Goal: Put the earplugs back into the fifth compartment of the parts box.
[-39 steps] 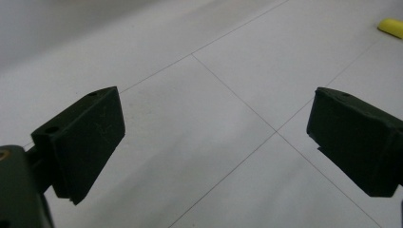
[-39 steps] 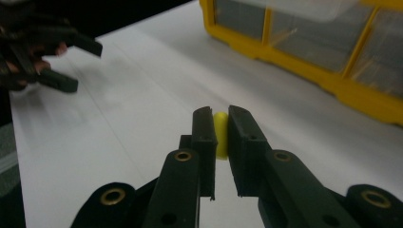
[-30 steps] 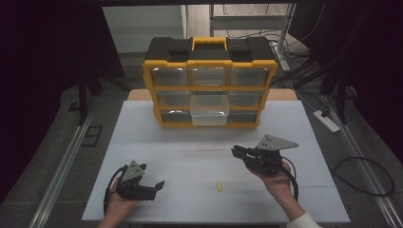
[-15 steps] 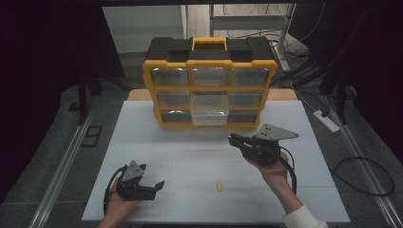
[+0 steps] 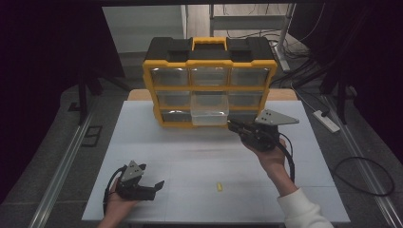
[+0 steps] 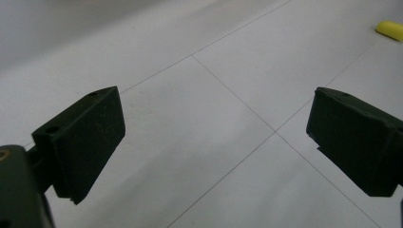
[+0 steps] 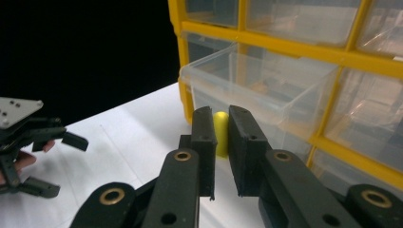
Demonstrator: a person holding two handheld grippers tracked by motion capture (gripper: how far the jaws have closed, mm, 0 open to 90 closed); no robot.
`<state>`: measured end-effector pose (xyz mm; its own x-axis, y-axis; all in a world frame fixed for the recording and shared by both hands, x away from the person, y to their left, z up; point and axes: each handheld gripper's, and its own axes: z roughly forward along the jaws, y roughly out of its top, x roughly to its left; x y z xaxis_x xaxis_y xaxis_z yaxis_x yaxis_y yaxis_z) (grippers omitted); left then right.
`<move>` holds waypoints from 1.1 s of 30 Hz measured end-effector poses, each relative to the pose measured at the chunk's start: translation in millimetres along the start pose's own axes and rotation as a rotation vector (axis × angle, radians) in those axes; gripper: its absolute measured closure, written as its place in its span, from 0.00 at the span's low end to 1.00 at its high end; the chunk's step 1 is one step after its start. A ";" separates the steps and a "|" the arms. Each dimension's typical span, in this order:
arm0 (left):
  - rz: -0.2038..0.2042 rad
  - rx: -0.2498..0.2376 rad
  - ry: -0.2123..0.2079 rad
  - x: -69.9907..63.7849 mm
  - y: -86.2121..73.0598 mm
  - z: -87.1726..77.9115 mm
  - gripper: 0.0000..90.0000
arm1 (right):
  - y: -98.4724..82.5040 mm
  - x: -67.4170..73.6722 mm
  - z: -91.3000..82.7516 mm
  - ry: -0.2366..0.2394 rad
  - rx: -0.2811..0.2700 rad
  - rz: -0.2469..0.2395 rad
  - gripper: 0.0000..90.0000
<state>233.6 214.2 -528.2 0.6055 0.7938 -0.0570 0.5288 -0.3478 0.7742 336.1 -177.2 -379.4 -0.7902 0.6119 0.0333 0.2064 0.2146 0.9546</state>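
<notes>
My right gripper (image 5: 231,125) hovers just in front of the yellow-and-black drawer organizer (image 5: 209,80), pointing at its pulled-out clear drawer (image 5: 209,113). In the right gripper view the right gripper (image 7: 221,114) is shut on a small yellow piece (image 7: 220,137), close to the drawer's (image 7: 256,80) front corner. My left gripper (image 5: 154,188) rests near the table's front left; its jaws stand wide apart with nothing between them (image 6: 214,137). A second small yellow piece (image 5: 219,187) lies on the table to the right of it, and appears at the top right of the left gripper view (image 6: 389,29).
The white table (image 5: 190,152) has the organizer standing at its far edge. Dark floor, a metal rail (image 5: 71,156) at the left and a power strip with cables (image 5: 325,121) at the right surround it.
The right gripper has risen and moved away from the person toward the organizer's open drawer, still shut on the yellow piece. The left gripper has stayed put.
</notes>
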 end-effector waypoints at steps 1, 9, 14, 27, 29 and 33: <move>-0.002 -0.001 0.000 -0.2 0.1 0.1 0.06 | 4.1 -1.9 2.0 -0.008 -0.003 0.002 0.90; -0.002 -0.001 0.000 -0.5 0.0 0.4 0.06 | 19.7 -5.2 12.5 -0.013 -0.008 -0.002 0.90; 0.002 -0.001 -0.001 0.1 0.1 -0.2 0.07 | 31.8 -7.6 25.4 -0.023 -0.002 -0.018 0.90; 0.004 -0.003 -0.003 0.4 0.1 -0.6 0.07 | 44.6 -11.4 60.2 -0.024 0.057 -0.024 0.89; 0.001 -0.002 -0.003 0.1 0.0 -0.6 0.07 | 44.5 -11.8 63.1 -0.030 0.068 -0.027 0.89; 0.000 -0.002 -0.006 -0.2 -0.1 -0.4 0.07 | 44.6 -20.1 76.0 -0.058 0.087 -0.024 0.89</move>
<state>233.2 214.3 -528.0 0.6090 0.7908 -0.0604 0.5274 -0.3469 0.7756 405.1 -122.1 -359.9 -0.7615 0.6481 -0.0088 0.2393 0.2937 0.9255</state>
